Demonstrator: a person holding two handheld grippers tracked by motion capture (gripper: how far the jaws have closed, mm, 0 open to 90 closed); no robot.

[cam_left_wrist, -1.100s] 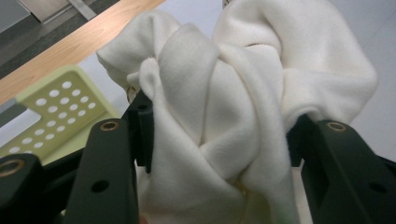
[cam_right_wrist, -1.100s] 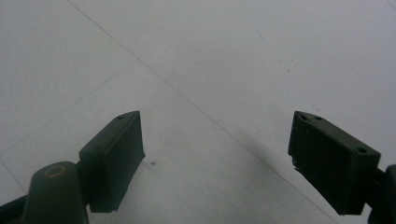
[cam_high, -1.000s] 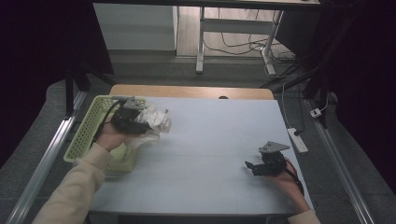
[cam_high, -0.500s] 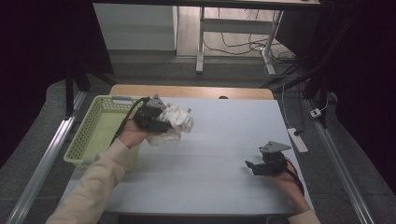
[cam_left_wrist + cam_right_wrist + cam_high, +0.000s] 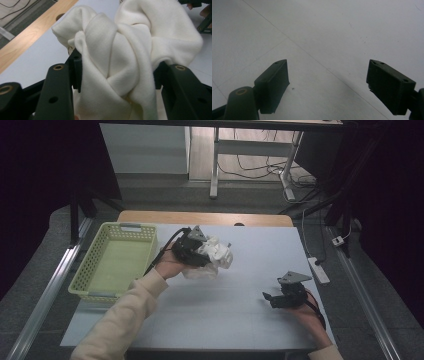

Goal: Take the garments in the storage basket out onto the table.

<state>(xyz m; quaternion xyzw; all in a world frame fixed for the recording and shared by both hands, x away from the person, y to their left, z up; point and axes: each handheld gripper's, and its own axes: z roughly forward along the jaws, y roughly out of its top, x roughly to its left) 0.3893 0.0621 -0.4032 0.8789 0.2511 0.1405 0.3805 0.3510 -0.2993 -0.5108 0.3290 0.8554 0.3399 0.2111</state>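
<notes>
A bunched white cloth (image 5: 214,256) hangs over the pale tabletop (image 5: 250,315), just right of the green basket (image 5: 91,270). My left gripper (image 5: 202,251) is shut on the cloth. In the left gripper view the soft white cloth (image 5: 130,50) bulges between the two black jaws, pressed from both sides. Near the front right of the table, my right gripper (image 5: 272,298) rests low in a hand, pointing left. Its jaws stand open in the right gripper view (image 5: 328,85), with bare table between them.
The green basket sits at the table's left edge, its inside looking bare. A strip of wooden edge (image 5: 205,217) runs along the table's far side. A power strip (image 5: 319,270) lies off the right edge, and desk legs and cables stand on the floor beyond.
My left gripper has carried the white cloth rightward, from above the basket to over the table's middle. The right gripper has stayed in place.
</notes>
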